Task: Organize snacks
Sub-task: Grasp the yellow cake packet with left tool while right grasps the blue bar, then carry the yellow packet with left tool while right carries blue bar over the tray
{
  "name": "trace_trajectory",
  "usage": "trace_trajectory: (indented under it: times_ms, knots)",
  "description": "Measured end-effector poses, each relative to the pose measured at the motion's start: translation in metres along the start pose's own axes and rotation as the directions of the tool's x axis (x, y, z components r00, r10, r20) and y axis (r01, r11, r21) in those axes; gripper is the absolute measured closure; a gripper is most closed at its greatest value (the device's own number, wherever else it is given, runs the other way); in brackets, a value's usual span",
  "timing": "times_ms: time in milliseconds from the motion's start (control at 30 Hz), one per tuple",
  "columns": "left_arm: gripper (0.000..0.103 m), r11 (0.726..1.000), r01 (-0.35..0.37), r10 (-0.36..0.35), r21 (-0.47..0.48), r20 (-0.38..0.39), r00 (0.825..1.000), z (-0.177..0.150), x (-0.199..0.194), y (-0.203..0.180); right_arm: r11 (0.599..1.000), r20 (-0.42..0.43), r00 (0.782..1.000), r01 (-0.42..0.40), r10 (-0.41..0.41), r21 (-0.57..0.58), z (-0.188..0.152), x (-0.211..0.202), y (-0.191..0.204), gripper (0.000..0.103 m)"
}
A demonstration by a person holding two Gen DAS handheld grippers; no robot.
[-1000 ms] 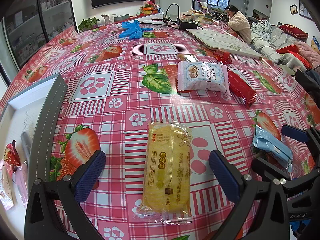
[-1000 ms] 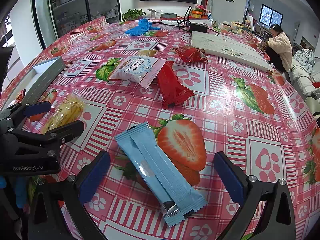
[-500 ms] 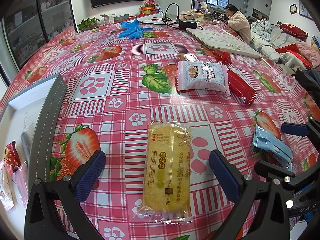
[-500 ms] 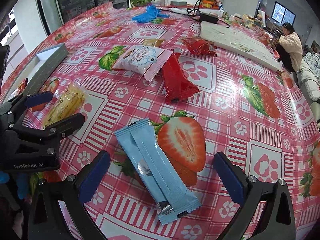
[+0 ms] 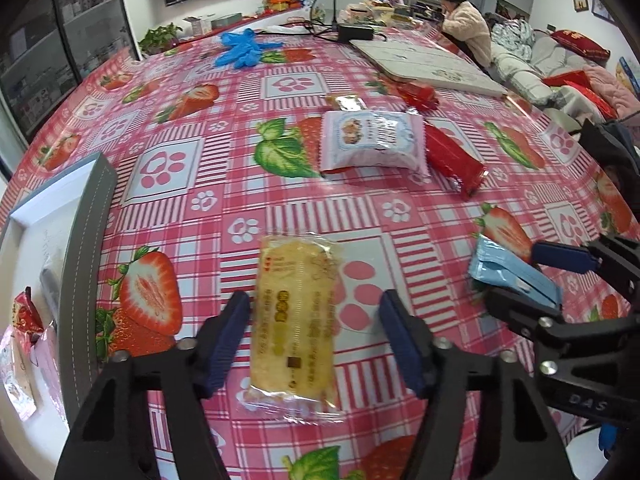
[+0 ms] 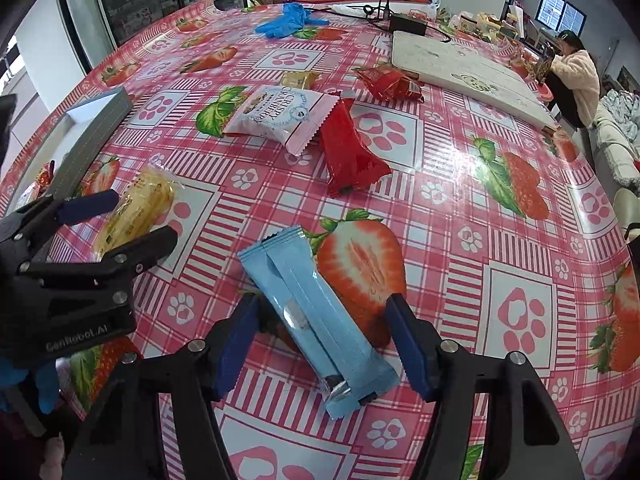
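Note:
A yellow snack packet (image 5: 294, 320) lies lengthwise on the strawberry tablecloth between the fingers of my left gripper (image 5: 316, 340). The jaws are closing, with a gap still showing on each side of the packet. A light blue packet (image 6: 316, 320) lies slanted between the fingers of my right gripper (image 6: 322, 344), whose jaws are closing too and stand close to it without pressing. Each wrist view shows the other tool: the right gripper (image 5: 536, 280) astride the blue packet (image 5: 512, 276), the left gripper (image 6: 120, 226) astride the yellow packet (image 6: 136, 208).
A grey-rimmed white tray (image 5: 84, 240) at the left holds a few small snacks (image 5: 24, 316). Farther back lie a white-pink cranberry packet (image 5: 372, 144), a red packet (image 5: 452, 160), a red bag (image 5: 416, 94), blue gloves (image 5: 244, 48) and a white board (image 5: 424, 64). A person (image 5: 468, 24) sits at the far end.
Both grippers' jaws have narrowed from wide open to close around their packets. Both packets lie where they were.

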State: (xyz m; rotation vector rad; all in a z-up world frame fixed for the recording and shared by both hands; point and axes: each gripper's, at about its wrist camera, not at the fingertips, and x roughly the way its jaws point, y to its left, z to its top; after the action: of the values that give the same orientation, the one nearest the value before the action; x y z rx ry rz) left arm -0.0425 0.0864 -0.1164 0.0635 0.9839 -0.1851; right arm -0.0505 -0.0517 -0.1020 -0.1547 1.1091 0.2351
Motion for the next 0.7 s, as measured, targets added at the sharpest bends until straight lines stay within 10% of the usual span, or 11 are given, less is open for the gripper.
trace_trajectory:
  times_ms: [33, 167, 700]
  knots:
    - [0.060, 1.000, 0.002, -0.002, 0.002, -0.002, 1.000, 0.001, -0.001, -0.002, 1.000, -0.004, 1.000, 0.002, -0.002, -0.003, 0.002, 0.001, 0.001, 0.036]
    - [0.064, 0.996, 0.083, -0.084, -0.028, -0.038, 0.996, -0.002, -0.009, 0.002, 1.000, -0.031, 1.000, -0.008, 0.007, -0.028, 0.004, -0.003, 0.010, 0.078]
    - [0.064, 0.993, 0.092, -0.084, -0.074, 0.097, 0.992, 0.010, -0.109, 0.051, 0.966, 0.090, 0.964, -0.254, 0.249, 0.055, 0.034, -0.062, 0.036, 0.078]
